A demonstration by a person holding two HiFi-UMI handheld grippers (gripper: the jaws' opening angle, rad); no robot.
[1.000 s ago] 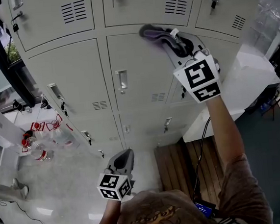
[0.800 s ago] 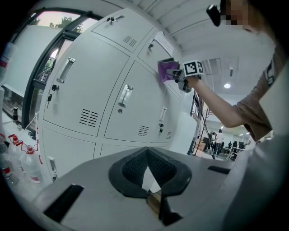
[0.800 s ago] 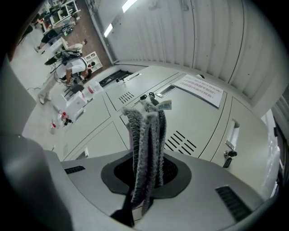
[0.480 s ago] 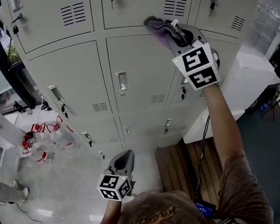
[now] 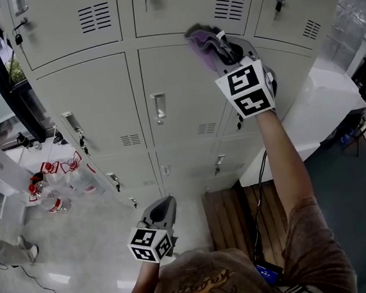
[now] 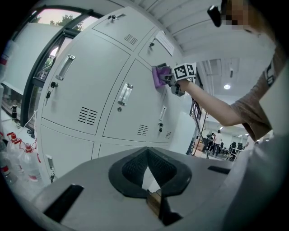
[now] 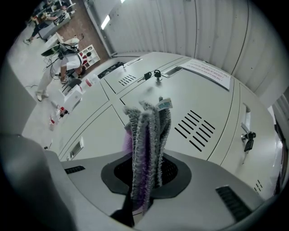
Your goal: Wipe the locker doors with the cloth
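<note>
A: While we press the cloth against the middle door near its top edge, upper centre of the head view, how much is wiped?

B: We can't tell, since no streaks show. We'd judge most locker doors remain. Our right gripper is clamped on the cloth. Our left gripper, low centre, has its jaws together and empty. Every door is shut — contents hidden.

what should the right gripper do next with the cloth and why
Probably sweep the cloth left along the locker door, keeping it pressed: the right gripper is shut on it at the door's upper right corner, and most of the door lies left and below.
</note>
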